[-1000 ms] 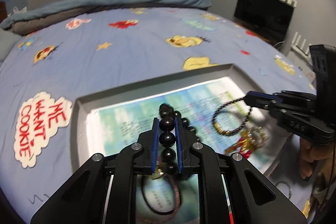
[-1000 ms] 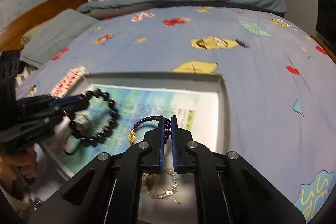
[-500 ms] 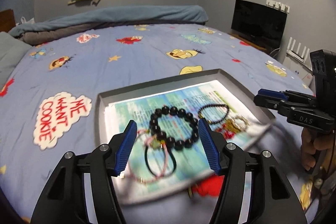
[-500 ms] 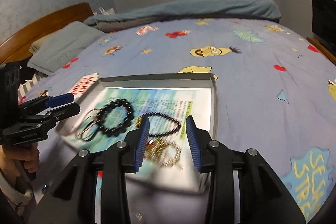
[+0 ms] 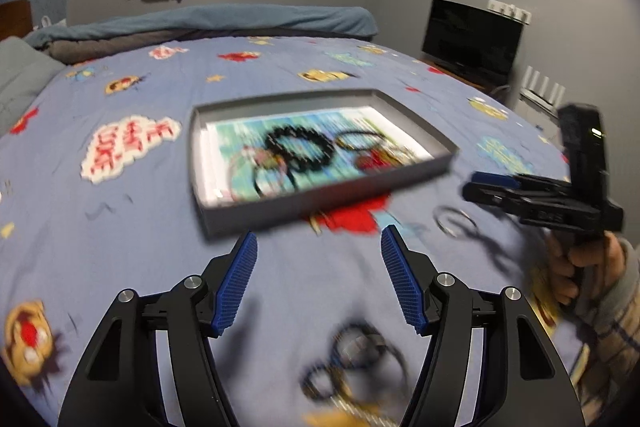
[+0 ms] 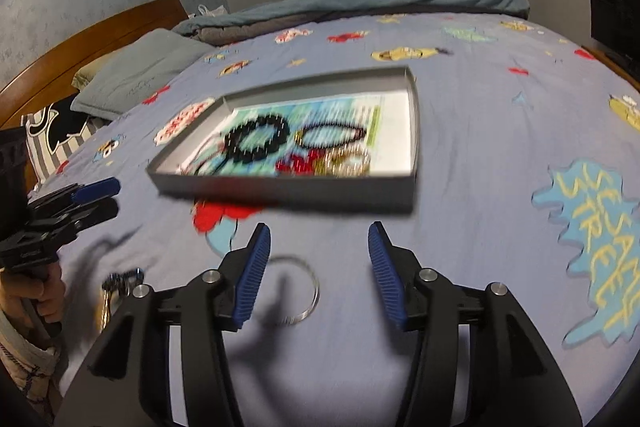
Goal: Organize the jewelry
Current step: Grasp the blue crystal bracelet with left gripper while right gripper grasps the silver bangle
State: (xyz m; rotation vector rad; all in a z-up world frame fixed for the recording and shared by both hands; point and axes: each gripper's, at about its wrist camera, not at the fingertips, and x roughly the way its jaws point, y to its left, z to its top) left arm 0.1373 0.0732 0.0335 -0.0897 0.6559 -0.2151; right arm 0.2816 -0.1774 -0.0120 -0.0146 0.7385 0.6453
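Two handheld grippers hover over a blue Sesame Street bedspread (image 6: 500,155), both empty. At left, the left gripper (image 5: 318,277) has its blue-padded fingers (image 5: 236,281) spread wide, holding nothing, above the sheet at the 6 o'clock side of a shallow grey tray (image 5: 320,205). Inside the tray, on a printed paper liner, a black beaded bracelet (image 5: 300,149) lies near the centre. A thinner dark bead bracelet (image 5: 360,139) sits just beside it toward 3 o'clock, and red-and-gold pieces (image 5: 380,159), blurred, lie at the tray's 4 o'clock. Loose pink and dark cord loops (image 5: 260,175) sit at its 7 o'clock. Outside the tray, a blurred cluster of dark rings and gold links (image 5: 352,367) lies on the sheet between the left gripper's arms.

At right, the right gripper (image 6: 318,273) is equally wide open and empty. A thin silver bangle (image 6: 302,289) rests on the bedspread just below and between its fingertips, at the tray's 6 o'clock. A small keyring-like bundle (image 6: 118,285) lies toward 9 o'clock, near the person's left hand (image 6: 38,293).
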